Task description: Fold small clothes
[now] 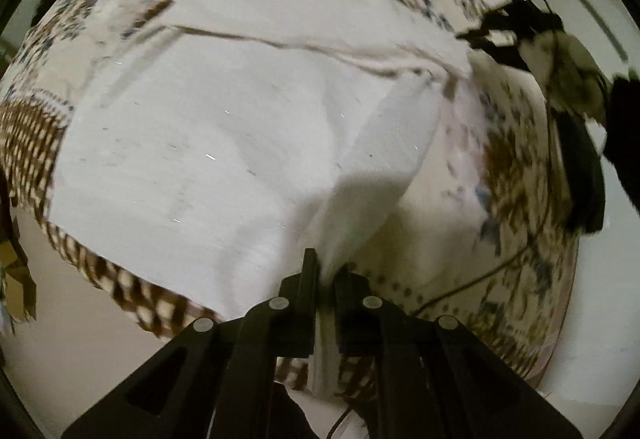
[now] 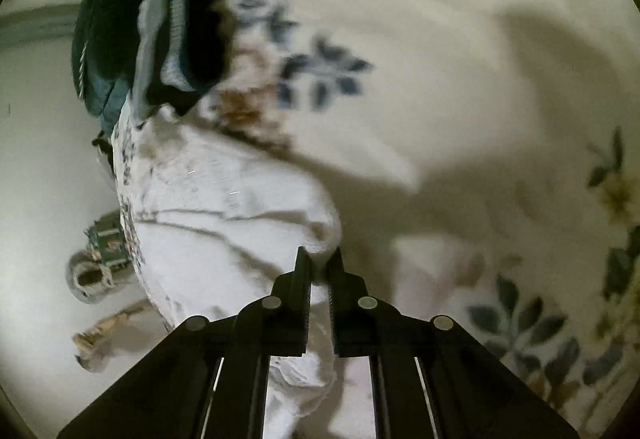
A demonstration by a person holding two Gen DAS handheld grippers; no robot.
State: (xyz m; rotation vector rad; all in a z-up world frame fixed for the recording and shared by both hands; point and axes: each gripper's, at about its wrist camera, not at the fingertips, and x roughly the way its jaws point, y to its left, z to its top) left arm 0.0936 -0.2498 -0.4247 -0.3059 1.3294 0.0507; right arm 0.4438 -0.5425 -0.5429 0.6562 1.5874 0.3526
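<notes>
You are in a home, most likely a bedroom. The surface under your work is a bed spread with a floral sheet [image 2: 440, 51], cream with blue flowers and green leaves, and with a brown checked border [image 1: 28, 143] along its edge in the left view. Laundry lies about on it: a white garment [image 1: 224, 143] spread flat, and a pile of dark clothes [image 2: 168, 15] at the far side. Beside the bed you can see a pale floor [image 2: 44, 143], with what looks like a patterned slipper [image 2: 100, 259] lying on it. A thin dark cable [image 1: 476, 279] trails across the sheet.
</notes>
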